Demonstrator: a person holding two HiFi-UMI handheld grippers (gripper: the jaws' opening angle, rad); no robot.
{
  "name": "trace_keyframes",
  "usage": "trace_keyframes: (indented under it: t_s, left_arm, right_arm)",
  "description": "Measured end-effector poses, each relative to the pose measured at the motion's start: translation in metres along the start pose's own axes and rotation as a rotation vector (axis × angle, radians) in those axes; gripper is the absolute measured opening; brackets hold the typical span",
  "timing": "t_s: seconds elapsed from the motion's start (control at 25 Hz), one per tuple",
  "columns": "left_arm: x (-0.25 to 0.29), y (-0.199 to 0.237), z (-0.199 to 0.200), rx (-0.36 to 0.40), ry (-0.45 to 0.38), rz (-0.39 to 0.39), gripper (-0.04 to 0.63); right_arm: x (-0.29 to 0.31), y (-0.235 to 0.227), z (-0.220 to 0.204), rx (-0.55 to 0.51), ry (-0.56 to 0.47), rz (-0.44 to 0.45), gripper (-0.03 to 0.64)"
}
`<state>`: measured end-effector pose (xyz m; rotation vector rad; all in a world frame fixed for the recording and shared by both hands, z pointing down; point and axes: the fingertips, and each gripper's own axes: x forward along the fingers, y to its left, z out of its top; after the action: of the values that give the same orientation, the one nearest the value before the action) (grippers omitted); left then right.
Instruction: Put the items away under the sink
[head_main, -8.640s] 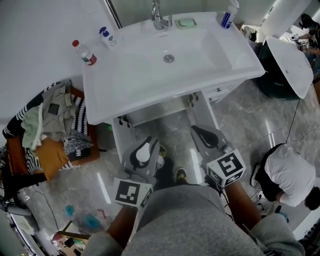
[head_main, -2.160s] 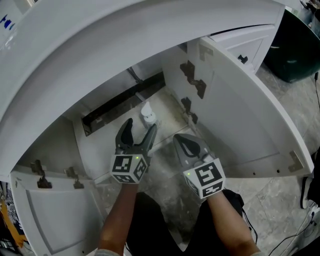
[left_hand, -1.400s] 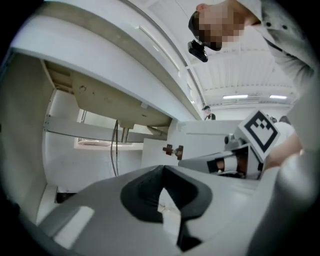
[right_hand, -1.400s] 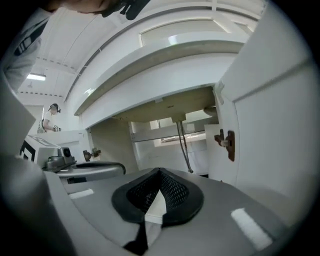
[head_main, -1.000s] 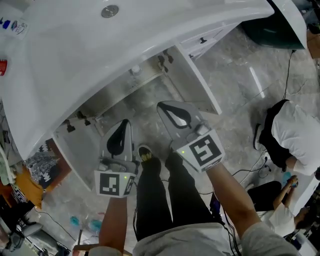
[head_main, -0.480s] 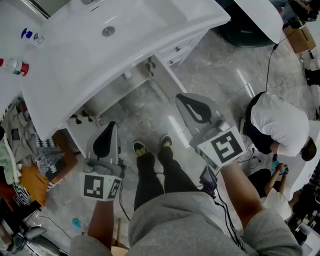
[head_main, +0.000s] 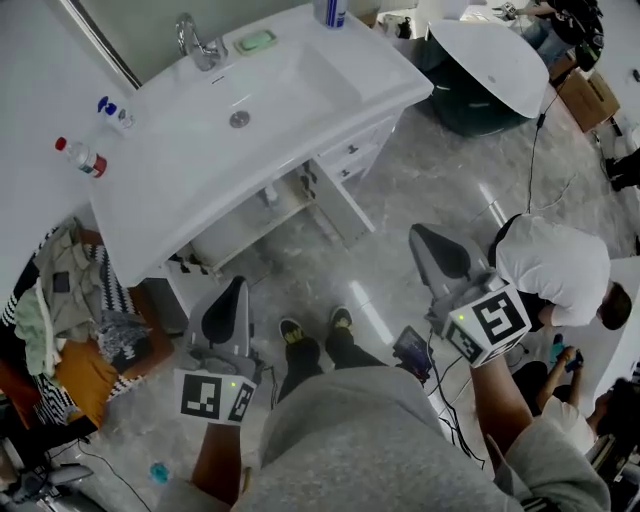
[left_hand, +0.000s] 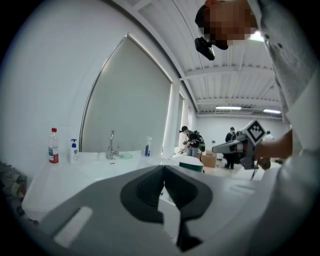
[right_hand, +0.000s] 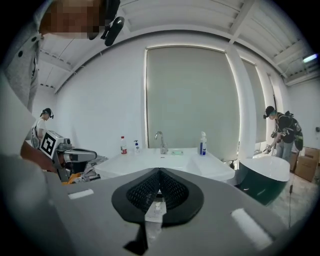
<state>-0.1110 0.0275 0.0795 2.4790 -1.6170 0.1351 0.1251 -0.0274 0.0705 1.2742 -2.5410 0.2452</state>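
Observation:
The white sink stands ahead with its cabinet open below; a door swings out to the right. A small white item stands inside the cabinet. On the counter are a red-capped bottle, a pump bottle, a green soap dish and a blue-and-white bottle. My left gripper is shut and empty, held well in front of the cabinet. My right gripper is also shut and empty, off to the right over the floor. Both gripper views look level across the counter at the faucet.
A basket of clothes sits left of the cabinet. A dark tub with a white rim stands at the back right. A person in a white top crouches on the floor at the right, with cables nearby. My own shoes are below.
Both grippers have risen and drawn back from the open cabinet, and the head view has lifted from under the basin to look over the whole sink. Both stay shut.

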Motion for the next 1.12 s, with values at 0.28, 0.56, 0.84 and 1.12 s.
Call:
trace_keyframes:
  t_s: [0.28, 0.56, 0.84, 1.12]
  left_arm:
    - [-0.004, -0.011, 0.022, 0.066, -0.015, -0.006, 0.009]
    - [0.004, -0.014, 0.03, 0.08, -0.023, -0.018, 0.009]
    - [0.004, -0.015, 0.035, 0.078, -0.02, -0.041, 0.009]
    - [0.002, -0.013, 0.034, 0.063, -0.023, -0.054, 0.009]
  right_arm:
    - [-0.026, -0.01, 0.016, 0.02, -0.037, -0.043, -0.002]
    - [-0.027, -0.012, 0.024, 0.005, -0.061, -0.053, -0.002]
    - [-0.03, -0.007, 0.026, -0.001, -0.072, -0.067, -0.002]
    - [-0.028, -0.002, 0.023, 0.01, -0.077, -0.067, -0.002]
